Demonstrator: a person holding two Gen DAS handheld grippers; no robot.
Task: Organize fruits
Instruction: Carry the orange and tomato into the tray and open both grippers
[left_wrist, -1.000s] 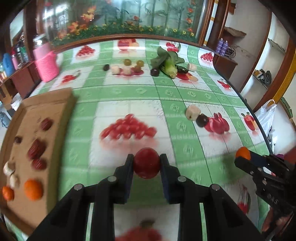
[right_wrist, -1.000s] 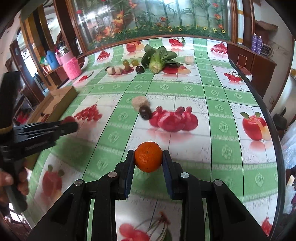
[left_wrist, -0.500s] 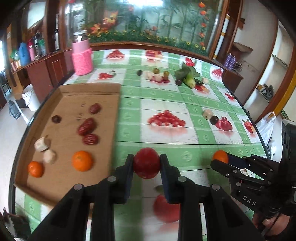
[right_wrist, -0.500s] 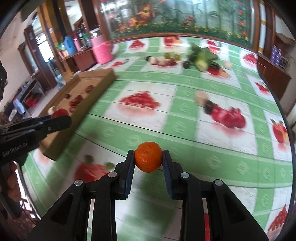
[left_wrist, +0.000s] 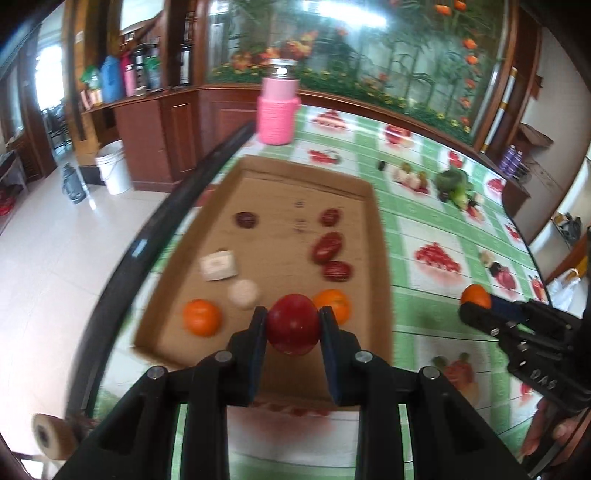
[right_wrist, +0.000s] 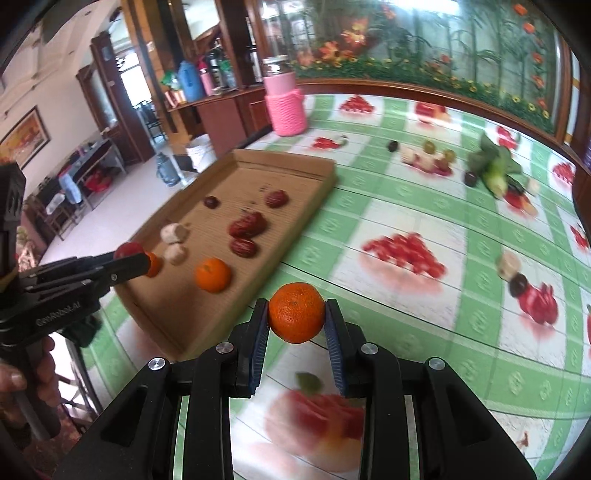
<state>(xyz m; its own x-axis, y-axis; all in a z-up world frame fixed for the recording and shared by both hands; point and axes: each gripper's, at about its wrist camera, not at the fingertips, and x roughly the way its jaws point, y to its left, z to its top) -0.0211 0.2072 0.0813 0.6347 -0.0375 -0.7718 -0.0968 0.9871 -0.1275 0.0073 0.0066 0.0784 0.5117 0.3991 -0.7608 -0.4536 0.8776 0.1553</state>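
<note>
— What's the biggest thing in front of you?

— The table (right_wrist: 424, 229), under a green-and-white checked cloth printed with fruit. I'll place everything against the cardboard tray (left_wrist: 380, 258) that lies on it by the table's left edge.

— What's beyond the tray?

— A pink knitted jar (left_wrist: 276, 114) stands past its far end. Well off to the tray's right, toward the far side of the table, lies a leafy green vegetable (right_wrist: 495, 166) with a few small fruits near it.

— And in the tray?

— Two oranges (left_wrist: 201, 317) at the near end, one of them partly hidden behind my left fingers. Dark red dates (left_wrist: 327, 246) sit along the tray's right side, and a pale block (left_wrist: 218, 265) and a pale round piece (left_wrist: 243, 293) lie toward the left.

— Your left gripper?

— My left gripper (left_wrist: 293, 325) hangs over the tray's near end, its pads pinching a red fruit (left_wrist: 293, 323) from both sides, clear of the cardboard.

— The right one?

— My right gripper (right_wrist: 297, 323) is just outside the tray's near right corner, above the cloth. It is clamped on an orange tangerine (right_wrist: 296, 312), pads tight against its skin.

— Anything of you showing?

— A hand (right_wrist: 22, 376) wrapped round the left gripper's handle, at the left margin of the right wrist view.
</note>
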